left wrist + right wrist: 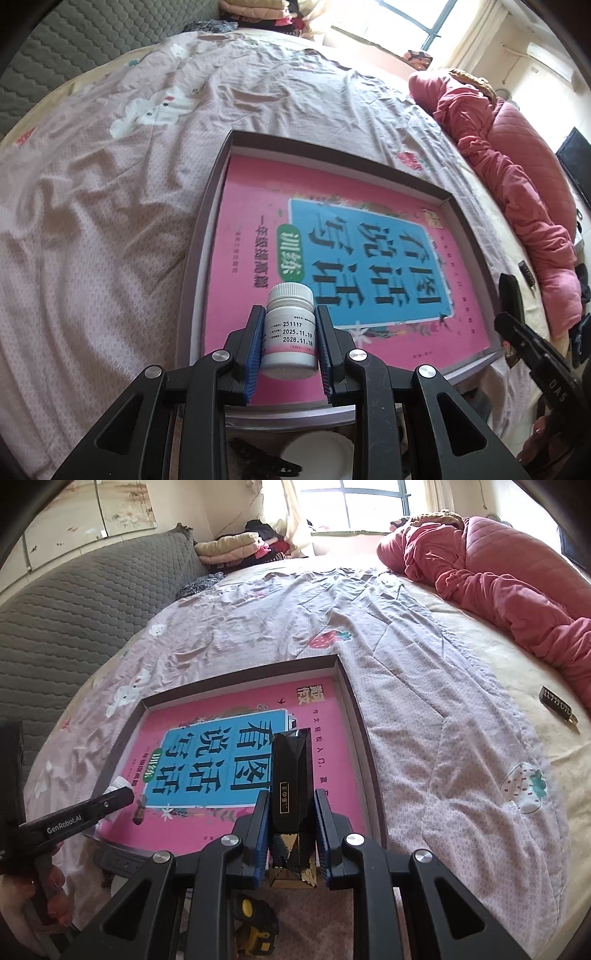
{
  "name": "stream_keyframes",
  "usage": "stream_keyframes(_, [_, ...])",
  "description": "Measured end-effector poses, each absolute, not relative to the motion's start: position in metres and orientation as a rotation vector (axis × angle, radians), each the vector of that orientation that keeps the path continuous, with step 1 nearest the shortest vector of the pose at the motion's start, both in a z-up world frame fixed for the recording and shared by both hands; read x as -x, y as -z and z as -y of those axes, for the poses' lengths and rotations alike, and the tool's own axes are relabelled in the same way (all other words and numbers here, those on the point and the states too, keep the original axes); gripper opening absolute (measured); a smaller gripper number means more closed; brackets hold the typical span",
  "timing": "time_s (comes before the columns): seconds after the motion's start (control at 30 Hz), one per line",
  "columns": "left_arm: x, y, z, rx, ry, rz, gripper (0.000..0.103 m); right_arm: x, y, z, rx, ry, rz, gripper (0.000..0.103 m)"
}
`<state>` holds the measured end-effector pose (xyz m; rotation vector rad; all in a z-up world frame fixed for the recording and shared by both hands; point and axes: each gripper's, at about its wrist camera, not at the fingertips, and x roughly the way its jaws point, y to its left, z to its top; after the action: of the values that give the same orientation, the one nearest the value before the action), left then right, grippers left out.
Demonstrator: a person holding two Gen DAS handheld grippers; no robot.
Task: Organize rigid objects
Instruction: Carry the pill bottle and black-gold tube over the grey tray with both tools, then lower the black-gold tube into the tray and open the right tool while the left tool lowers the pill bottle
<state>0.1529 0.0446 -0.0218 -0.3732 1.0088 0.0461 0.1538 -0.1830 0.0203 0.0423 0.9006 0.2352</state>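
Observation:
A shallow grey box tray lies on the bed with a pink book flat inside it; both also show in the right wrist view, the tray and the book. My left gripper is shut on a white pill bottle, held over the book's near edge. My right gripper is shut on a tall black box with gold trim, held over the tray's near right part. The left gripper's finger and the bottle's cap show at left in the right wrist view.
The bed has a pink patterned sheet. A red quilted blanket lies along the right side. A small black tag lies on the sheet at right. A yellow and black object and a white round lid lie below the grippers.

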Motion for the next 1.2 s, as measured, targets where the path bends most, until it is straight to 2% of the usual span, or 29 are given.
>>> stream_keyframes(0.5, [-0.145, 0.028, -0.043, 0.318, -0.056, -1.003, 0.027, -0.166, 0.001, 0.175, -0.015, -0.213, -0.973, 0.022])
stream_keyframes(1.2, [-0.146, 0.030, -0.046, 0.320, -0.048, -1.017, 0.027, -0.173, 0.012, 0.179, 0.034, -0.117, -0.968, 0.023])
